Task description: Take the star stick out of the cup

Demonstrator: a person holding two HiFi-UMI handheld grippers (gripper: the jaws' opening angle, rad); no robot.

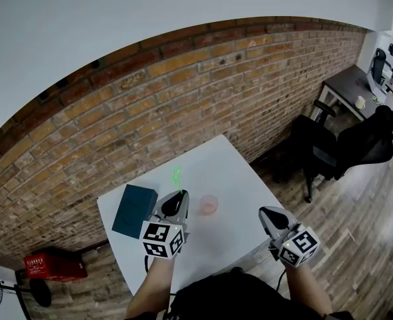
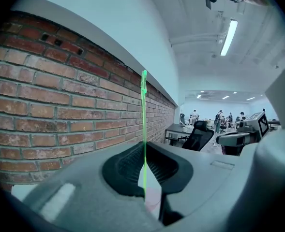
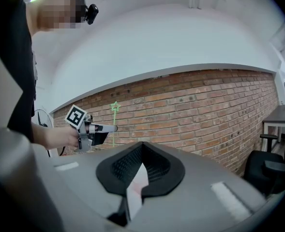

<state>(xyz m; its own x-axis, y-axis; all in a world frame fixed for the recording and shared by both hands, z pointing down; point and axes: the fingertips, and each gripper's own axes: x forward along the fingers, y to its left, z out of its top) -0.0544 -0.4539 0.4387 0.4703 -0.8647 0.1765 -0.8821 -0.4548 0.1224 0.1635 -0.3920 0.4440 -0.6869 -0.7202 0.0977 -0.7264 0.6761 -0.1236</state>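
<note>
A thin green stick with a star on top (image 1: 175, 177) stands upright, clamped between the jaws of my left gripper (image 1: 178, 196), which holds it above the white table (image 1: 229, 169). In the left gripper view the stick (image 2: 143, 124) rises straight out of the closed pads (image 2: 144, 164). The translucent pink cup (image 1: 208, 205) stands on the table just right of that gripper, apart from the stick. My right gripper (image 1: 269, 216) hovers near the table's right edge, jaws together and empty (image 3: 141, 162). From its view I see the left gripper (image 3: 114, 128) and the star stick (image 3: 114, 115).
A dark teal box (image 1: 135, 210) lies on the table left of the left gripper. A brick wall (image 1: 203, 92) runs behind the table. A black office chair (image 1: 346, 149) stands at the right, and a red case (image 1: 53, 265) sits on the floor at the left.
</note>
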